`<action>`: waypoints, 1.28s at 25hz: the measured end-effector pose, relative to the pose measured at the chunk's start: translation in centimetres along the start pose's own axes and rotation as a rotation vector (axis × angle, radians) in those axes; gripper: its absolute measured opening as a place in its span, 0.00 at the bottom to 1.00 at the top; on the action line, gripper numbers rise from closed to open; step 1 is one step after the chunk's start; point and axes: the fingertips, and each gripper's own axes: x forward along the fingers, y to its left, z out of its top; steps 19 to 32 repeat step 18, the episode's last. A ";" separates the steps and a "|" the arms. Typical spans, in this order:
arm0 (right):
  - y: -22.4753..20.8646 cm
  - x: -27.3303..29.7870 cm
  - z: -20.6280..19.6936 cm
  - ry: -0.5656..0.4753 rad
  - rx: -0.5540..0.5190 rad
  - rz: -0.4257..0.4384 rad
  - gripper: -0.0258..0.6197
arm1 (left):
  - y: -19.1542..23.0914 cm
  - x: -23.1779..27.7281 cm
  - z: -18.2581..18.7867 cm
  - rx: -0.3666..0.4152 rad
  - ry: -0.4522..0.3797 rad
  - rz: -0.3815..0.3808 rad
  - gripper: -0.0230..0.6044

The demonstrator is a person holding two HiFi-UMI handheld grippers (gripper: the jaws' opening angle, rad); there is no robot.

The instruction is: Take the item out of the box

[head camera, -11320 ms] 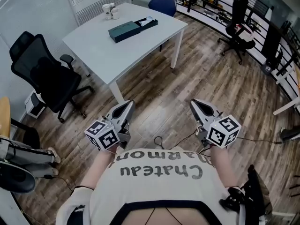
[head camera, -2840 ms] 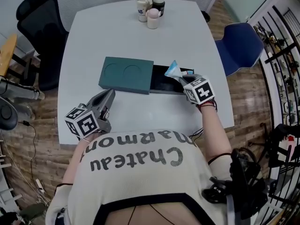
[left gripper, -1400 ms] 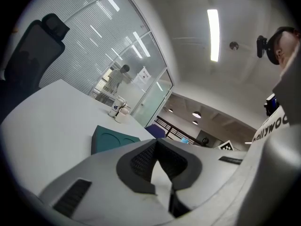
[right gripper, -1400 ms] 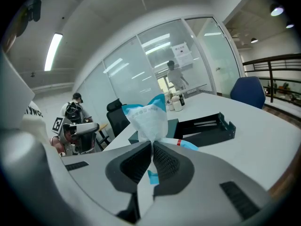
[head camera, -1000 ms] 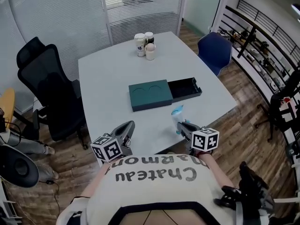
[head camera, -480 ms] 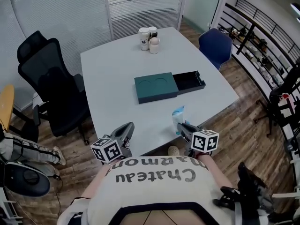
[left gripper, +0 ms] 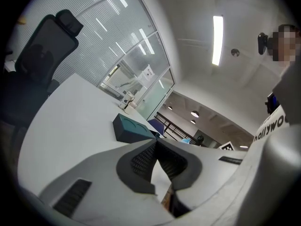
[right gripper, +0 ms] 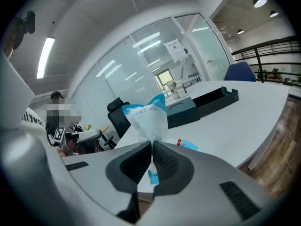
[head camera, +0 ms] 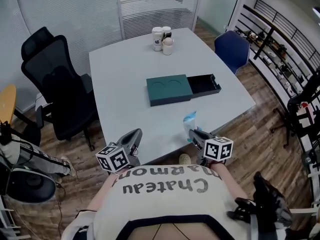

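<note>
White rectangular table on white legs, standing on wood-plank floor. Near table centre lies a dark teal box, flat, with two round recesses in its top. Its black drawer tray is slid out on the right side, still touching the sleeve. At the far end is a cluster of three: white paper cup, dark-lidded jar, small pale round-topped container, all upright and close together, well apart from the box. Black office chair on the floor at the table's left, blue chair at far right.
</note>
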 end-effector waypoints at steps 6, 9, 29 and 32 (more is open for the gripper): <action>0.1 0.1 -0.1 0.016 -0.015 0.007 0.06 | -0.2 -0.6 0.1 -0.002 -0.014 0.017 0.02; 0.0 0.2 -0.2 0.020 -0.018 0.009 0.06 | -0.1 -0.8 0.1 -0.002 -0.022 0.023 0.02; -0.2 0.2 -0.3 0.025 -0.027 0.008 0.06 | -0.2 -0.8 0.1 -0.003 -0.033 0.023 0.02; -0.2 0.2 -0.3 0.025 -0.027 0.008 0.06 | -0.2 -0.8 0.1 -0.003 -0.033 0.023 0.02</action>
